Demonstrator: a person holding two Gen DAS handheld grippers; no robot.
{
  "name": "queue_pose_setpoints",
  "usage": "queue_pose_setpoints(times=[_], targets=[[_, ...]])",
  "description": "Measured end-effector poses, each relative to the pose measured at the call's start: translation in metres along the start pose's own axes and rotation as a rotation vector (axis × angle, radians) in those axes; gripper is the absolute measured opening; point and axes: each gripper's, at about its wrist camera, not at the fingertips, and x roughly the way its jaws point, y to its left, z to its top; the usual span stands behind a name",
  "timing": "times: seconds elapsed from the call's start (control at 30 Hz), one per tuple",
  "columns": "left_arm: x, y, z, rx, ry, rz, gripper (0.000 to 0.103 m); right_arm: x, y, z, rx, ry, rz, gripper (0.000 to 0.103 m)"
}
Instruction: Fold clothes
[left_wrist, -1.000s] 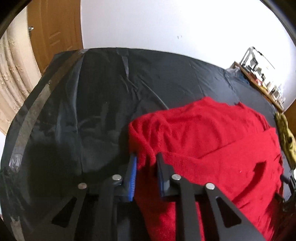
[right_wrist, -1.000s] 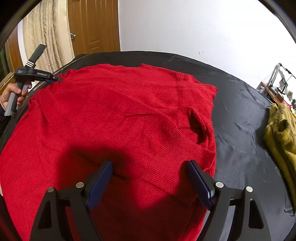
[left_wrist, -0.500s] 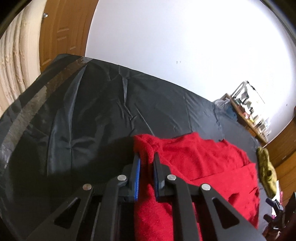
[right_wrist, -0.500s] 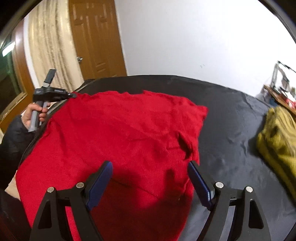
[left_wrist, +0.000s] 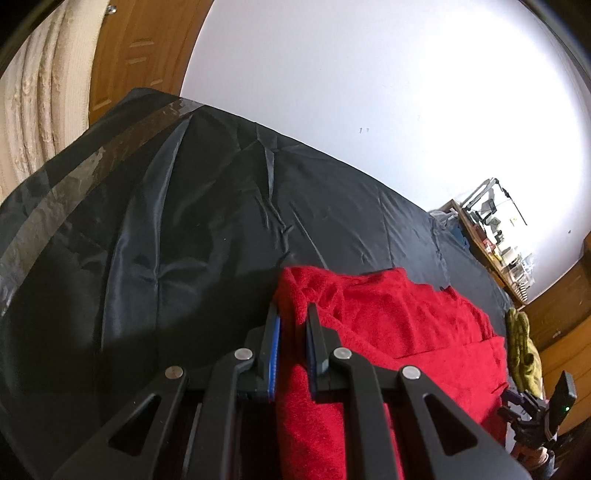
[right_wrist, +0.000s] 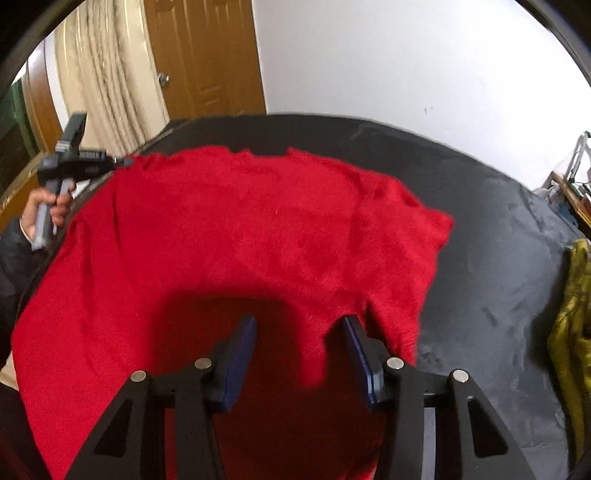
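A red knit sweater (right_wrist: 258, 236) lies spread on a black-covered table (right_wrist: 491, 280). In the left wrist view my left gripper (left_wrist: 293, 314) is shut on a bunched corner of the red sweater (left_wrist: 391, 325), held up off the black cover (left_wrist: 166, 258). In the right wrist view my right gripper (right_wrist: 301, 326) is half closed around a raised fold at the sweater's near edge, with the pads (right_wrist: 240, 343) still apart and not pinching the cloth. The left gripper also shows at the far left of that view (right_wrist: 122, 161), held in a hand at the sweater's corner.
A yellow-green garment (right_wrist: 572, 332) lies at the table's right edge; it also shows in the left wrist view (left_wrist: 522, 354). A wooden door (right_wrist: 207, 62) and a cream curtain (right_wrist: 107, 77) stand behind the table. A cluttered shelf (left_wrist: 491, 236) is at the far right.
My left gripper closed on the sweater corner and lifted it. My right gripper's jaws narrowed from wide open and moved over a raised fold at the near edge.
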Motion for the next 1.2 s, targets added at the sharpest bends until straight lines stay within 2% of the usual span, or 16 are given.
queue_pose_setpoints(times=[0.2,0.27,0.3,0.37,0.77,0.87,1.07,1.13,1.2], targets=[[0.004,0.005,-0.002,-0.020,0.005,-0.008,0.014,0.008,0.006,-0.004,-0.055,0.052,-0.012,0.048],[0.003,0.007,-0.001,-0.029,0.002,-0.017,0.014,0.008,0.013,-0.003,-0.086,0.048,-0.021,0.032],[0.002,0.007,-0.001,-0.034,0.000,-0.022,0.014,0.008,0.018,-0.003,-0.106,0.044,-0.027,0.028],[0.000,0.009,0.000,-0.039,-0.005,-0.026,0.014,0.005,0.022,0.003,-0.128,0.013,-0.061,0.007],[-0.004,0.013,0.006,-0.071,-0.039,-0.025,0.014,-0.022,0.038,0.055,-0.215,-0.217,-0.312,0.006],[0.001,0.013,0.006,-0.063,-0.031,-0.003,0.014,0.000,0.027,0.063,-0.196,-0.168,-0.307,0.006],[0.014,0.010,0.004,-0.016,-0.010,0.090,0.014,0.049,0.001,0.072,-0.140,-0.041,-0.271,0.007],[0.017,0.009,0.003,0.000,-0.007,0.121,0.014,0.052,-0.011,0.073,-0.080,-0.029,-0.231,0.009],[0.018,0.009,0.002,0.016,-0.012,0.148,0.017,0.044,-0.018,0.073,-0.033,-0.055,-0.221,0.015]])
